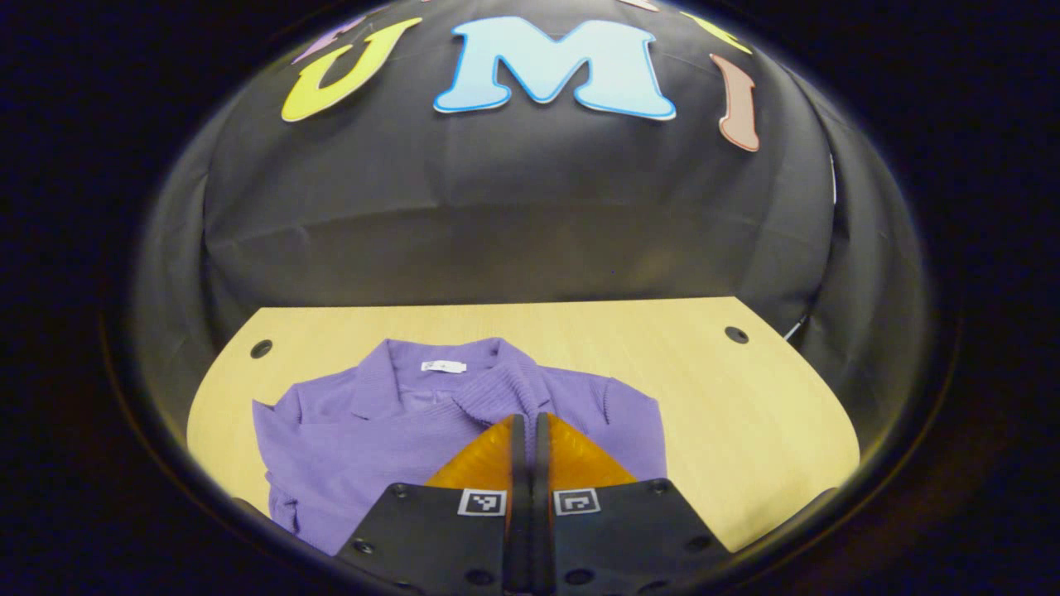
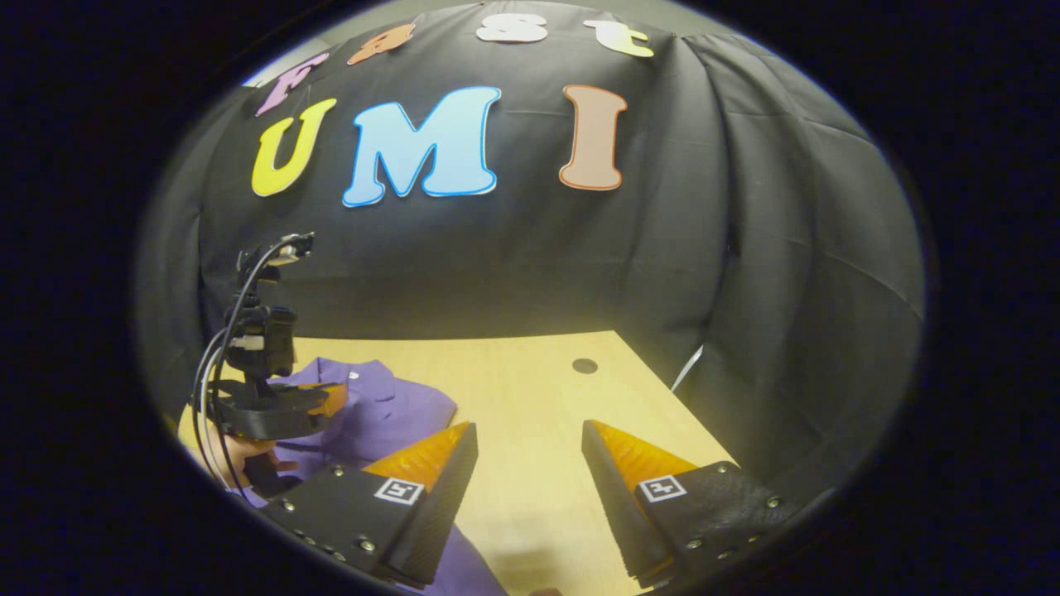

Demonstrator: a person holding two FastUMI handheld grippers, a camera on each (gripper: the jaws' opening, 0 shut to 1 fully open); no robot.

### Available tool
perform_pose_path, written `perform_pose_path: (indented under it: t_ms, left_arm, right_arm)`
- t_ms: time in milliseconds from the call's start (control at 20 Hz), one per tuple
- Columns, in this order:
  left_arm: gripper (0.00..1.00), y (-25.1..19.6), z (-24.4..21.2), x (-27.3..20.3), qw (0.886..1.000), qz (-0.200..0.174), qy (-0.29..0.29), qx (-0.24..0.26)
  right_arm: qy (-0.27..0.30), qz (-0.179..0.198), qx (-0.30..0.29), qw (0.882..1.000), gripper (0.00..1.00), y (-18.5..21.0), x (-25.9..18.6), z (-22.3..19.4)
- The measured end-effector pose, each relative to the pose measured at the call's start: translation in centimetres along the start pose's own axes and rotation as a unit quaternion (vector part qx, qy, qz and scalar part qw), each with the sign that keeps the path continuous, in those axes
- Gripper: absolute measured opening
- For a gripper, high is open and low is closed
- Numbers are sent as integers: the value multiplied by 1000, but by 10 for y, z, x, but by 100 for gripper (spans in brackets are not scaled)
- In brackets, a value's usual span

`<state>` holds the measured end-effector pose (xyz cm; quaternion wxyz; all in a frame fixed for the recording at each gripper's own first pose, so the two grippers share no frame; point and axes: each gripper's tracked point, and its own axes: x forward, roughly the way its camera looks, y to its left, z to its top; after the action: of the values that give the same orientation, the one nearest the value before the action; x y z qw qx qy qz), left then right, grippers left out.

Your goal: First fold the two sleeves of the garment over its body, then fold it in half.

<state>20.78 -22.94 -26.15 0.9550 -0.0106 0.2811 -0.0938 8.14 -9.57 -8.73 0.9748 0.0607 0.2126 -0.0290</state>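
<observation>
A purple knit garment point(image 1: 373, 439) lies flat on the light wooden table point(image 1: 745, 397), collar toward the far wall. One ribbed sleeve point(image 1: 497, 393) is laid across its chest. My left gripper point(image 1: 530, 422) is shut, its tips over that sleeve near the garment's middle; no cloth shows between the fingers. In the right gripper view the left gripper point(image 2: 331, 397) hangs over the garment point(image 2: 389, 414), held by a hand point(image 2: 240, 451). My right gripper point(image 2: 530, 439) stands open over bare table point(image 2: 530, 372), to the right of the garment, holding nothing.
Black cloth walls close the booth behind and at the sides of the table. Small dark holes mark the tabletop's far corners point(image 1: 736, 334) point(image 1: 261, 348). Bare wood lies right of the garment. Cables trail from the left gripper's mount point(image 2: 224, 356).
</observation>
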Motion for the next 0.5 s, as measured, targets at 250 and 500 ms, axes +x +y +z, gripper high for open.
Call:
perform_pose_path:
  t_ms: [250,500]
  left_arm:
    - [7,4,-6,1,1000,3,9,2]
    - [38,3,-13,-20,1000,-15,9,-25]
  right_arm:
    - [9,12,-29,999,79,-4,-2,-27]
    - [18,33,-22,999,79,-4,-11,-51]
